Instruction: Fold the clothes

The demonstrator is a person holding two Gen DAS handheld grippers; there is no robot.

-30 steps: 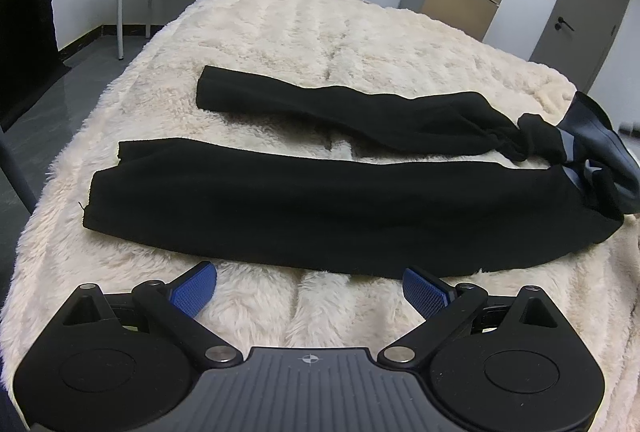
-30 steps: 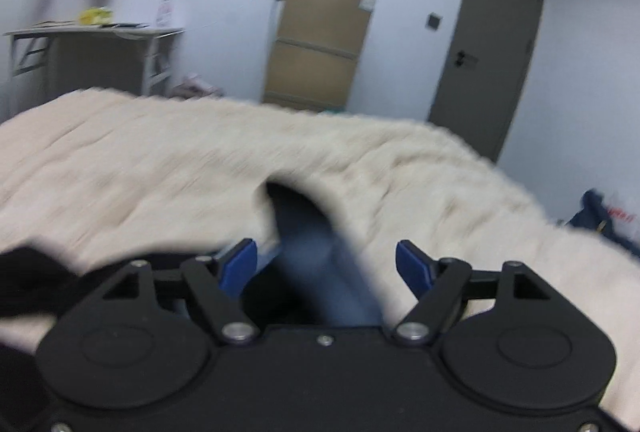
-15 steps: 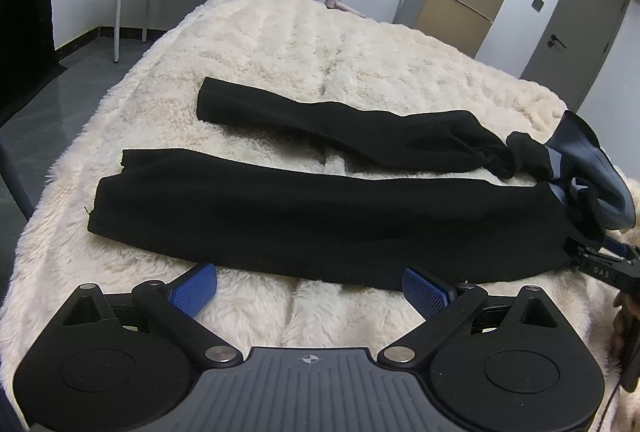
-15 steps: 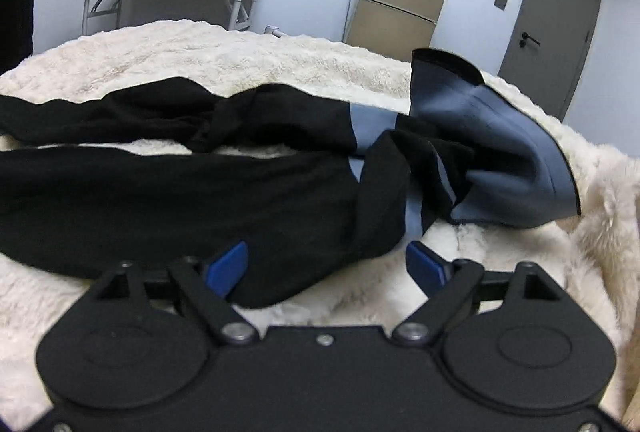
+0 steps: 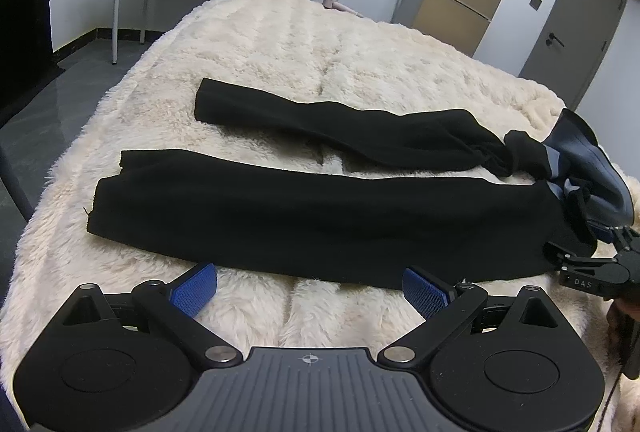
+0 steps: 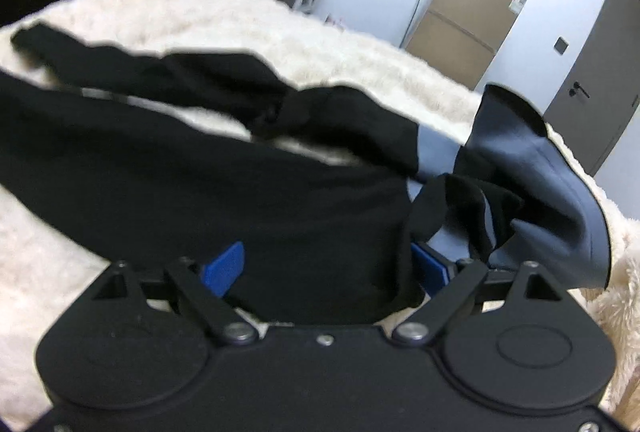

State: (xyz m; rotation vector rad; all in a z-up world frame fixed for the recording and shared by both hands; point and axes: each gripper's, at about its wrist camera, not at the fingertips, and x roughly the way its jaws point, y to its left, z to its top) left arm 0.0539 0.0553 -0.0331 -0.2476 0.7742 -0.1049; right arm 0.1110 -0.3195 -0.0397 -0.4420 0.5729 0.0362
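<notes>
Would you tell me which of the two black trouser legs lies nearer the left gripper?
The longer, wider trouser leg, lying just beyond the left gripper.

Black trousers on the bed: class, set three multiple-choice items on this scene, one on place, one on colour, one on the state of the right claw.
1. Where do the black trousers lie?
A. on the fluffy cream blanket
B. on the grey floor
C. on the folding table

2. What colour is the lining at the waist end?
A. red
B. grey-blue
C. yellow

3. How does the right claw stand?
A. shut with nothing in it
B. open, with trouser cloth between its pads
C. out of sight

Answers: 1 A, the legs stretch across the cream pile. 2 B, the turned-out waist shows grey-blue. 3 B, the blue pads stand wide apart with black cloth between; the jaws have just been opening.
</notes>
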